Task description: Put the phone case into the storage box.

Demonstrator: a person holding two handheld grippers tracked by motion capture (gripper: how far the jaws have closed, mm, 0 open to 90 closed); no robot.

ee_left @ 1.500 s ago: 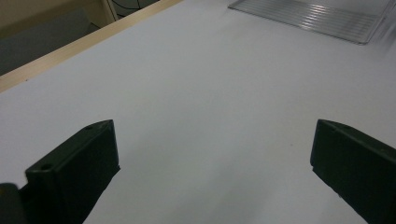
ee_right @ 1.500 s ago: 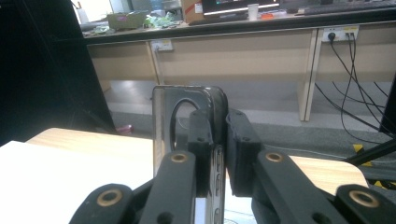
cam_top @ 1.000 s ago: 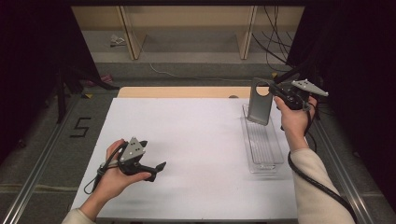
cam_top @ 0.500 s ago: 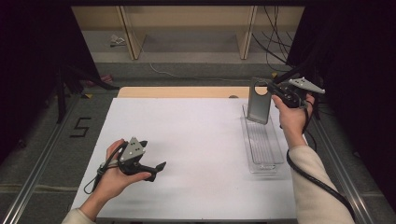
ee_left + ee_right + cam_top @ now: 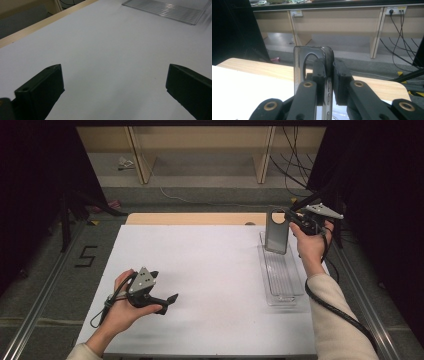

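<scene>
A dark grey flat plate with a round hole near its top stands upright over the far end of a clear plastic tray. My right gripper is shut on the plate's upper edge. In the right gripper view the jaws pinch the plate edge-on at the gripper. My left gripper rests low on the white table near the front left, open and holding nothing. In the left gripper view its jaws stand wide apart over bare white surface, with the tray far off.
The white tabletop ends in a wooden strip at the far edge. Metal rails run along both sides of the table. Beyond are wooden shelf frames and cables on the floor. A cable trails from the right gripper along the sleeve.
The right gripper and the plate have edged slightly left and stay over the tray's far end. The left hand has not moved.
</scene>
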